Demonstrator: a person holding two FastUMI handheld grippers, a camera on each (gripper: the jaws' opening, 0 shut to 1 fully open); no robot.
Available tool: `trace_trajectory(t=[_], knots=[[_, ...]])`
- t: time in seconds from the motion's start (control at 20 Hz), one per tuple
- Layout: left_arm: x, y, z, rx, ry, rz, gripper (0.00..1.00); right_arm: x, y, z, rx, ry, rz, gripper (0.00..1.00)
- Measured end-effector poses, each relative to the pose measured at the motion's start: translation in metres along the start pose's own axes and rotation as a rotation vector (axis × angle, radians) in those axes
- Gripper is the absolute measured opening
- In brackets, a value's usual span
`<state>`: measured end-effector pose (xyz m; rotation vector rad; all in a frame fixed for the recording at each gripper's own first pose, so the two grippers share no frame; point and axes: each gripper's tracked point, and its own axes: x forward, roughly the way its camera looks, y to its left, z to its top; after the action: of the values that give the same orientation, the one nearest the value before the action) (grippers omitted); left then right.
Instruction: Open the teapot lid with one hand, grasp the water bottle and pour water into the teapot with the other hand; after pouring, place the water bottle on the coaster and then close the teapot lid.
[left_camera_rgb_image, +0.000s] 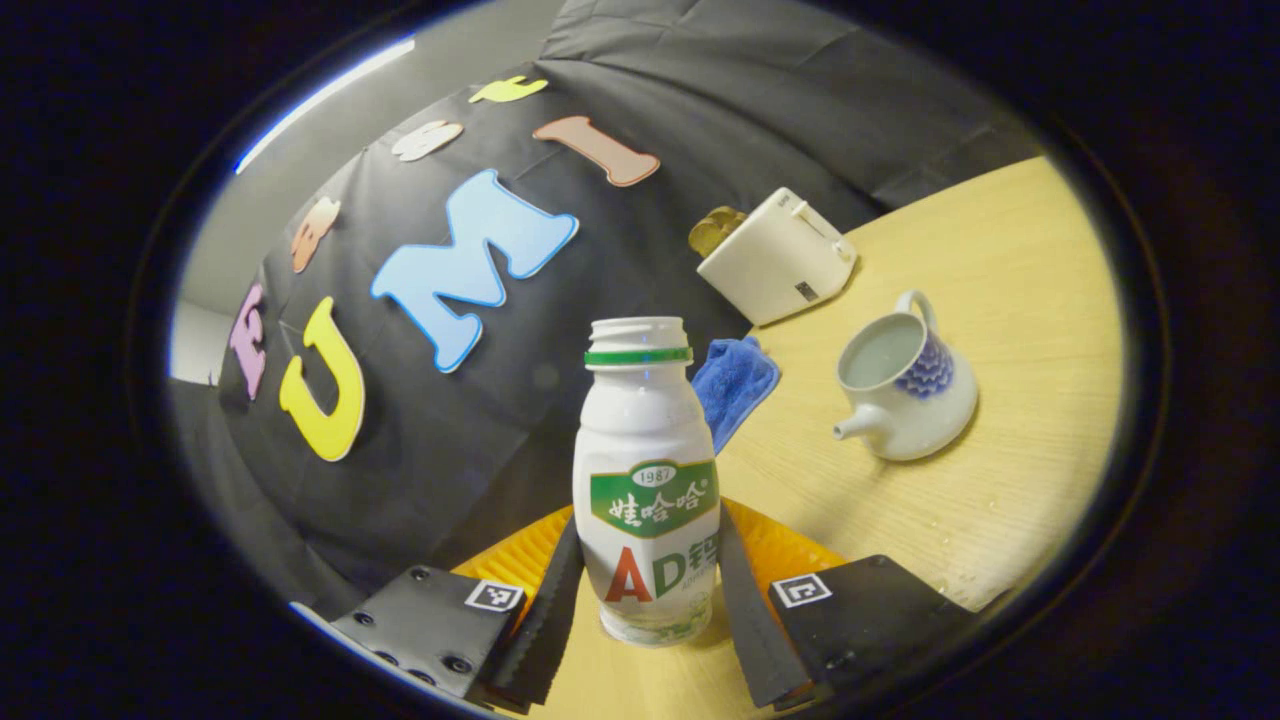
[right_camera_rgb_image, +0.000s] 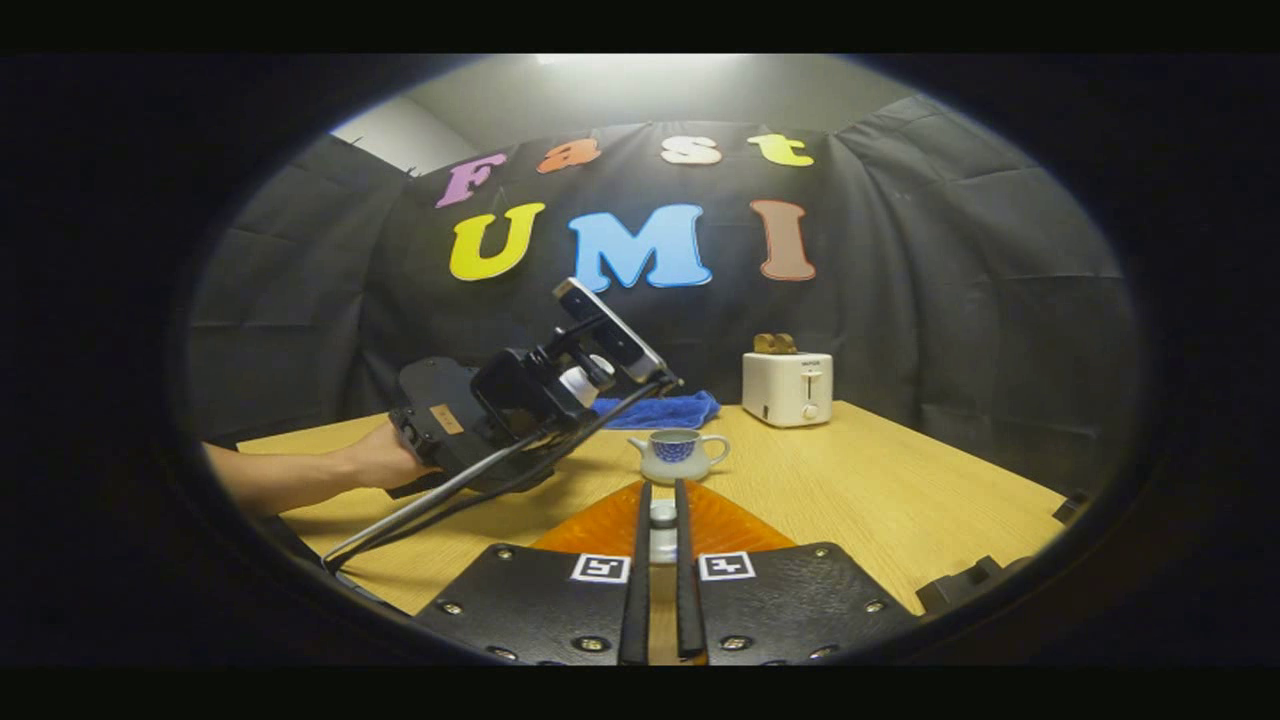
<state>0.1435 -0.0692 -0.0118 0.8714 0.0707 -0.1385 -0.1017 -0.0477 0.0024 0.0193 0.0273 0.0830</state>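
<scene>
Between the left gripper's (left_camera_rgb_image: 648, 590) two fingers stands the white plastic water bottle (left_camera_rgb_image: 647, 480), uncapped, with a green neck ring and a green label band. Both fingers press its lower body on either side. It looks upright, its base at or just over the round ribbed orange coaster (left_camera_rgb_image: 775, 545) on the pale wooden table (left_camera_rgb_image: 1000, 330); whether it rests there I cannot tell. I judge the bottle light, thin-walled and smooth, so it will dent under a hard squeeze and may slip if wet. The straight waist below the label is the sound place to hold. With no cap, any tilt spills.

Beyond it to the right sits the small white ceramic teapot (left_camera_rgb_image: 908, 385) with a blue scale pattern, its lid off and its mouth open. It is hard, glazed and breakable.

From the right gripper view, the right gripper (right_camera_rgb_image: 661, 540) has its fingers drawn nearly together on a small pale knobbed piece (right_camera_rgb_image: 662, 515), probably the teapot lid. That is small and slick, best pinched by the knob.

Farther back lie a blue cloth (left_camera_rgb_image: 735, 385) and a cream toaster (left_camera_rgb_image: 780, 255) holding toast.
</scene>
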Motion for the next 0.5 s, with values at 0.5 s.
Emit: trace_trajectory(t=[0.5], knots=[[0.010,-0.017,0.006,0.191,0.001,-0.028,0.81,-0.018,0.004,0.003,-0.015,-0.036,0.016,0.11]])
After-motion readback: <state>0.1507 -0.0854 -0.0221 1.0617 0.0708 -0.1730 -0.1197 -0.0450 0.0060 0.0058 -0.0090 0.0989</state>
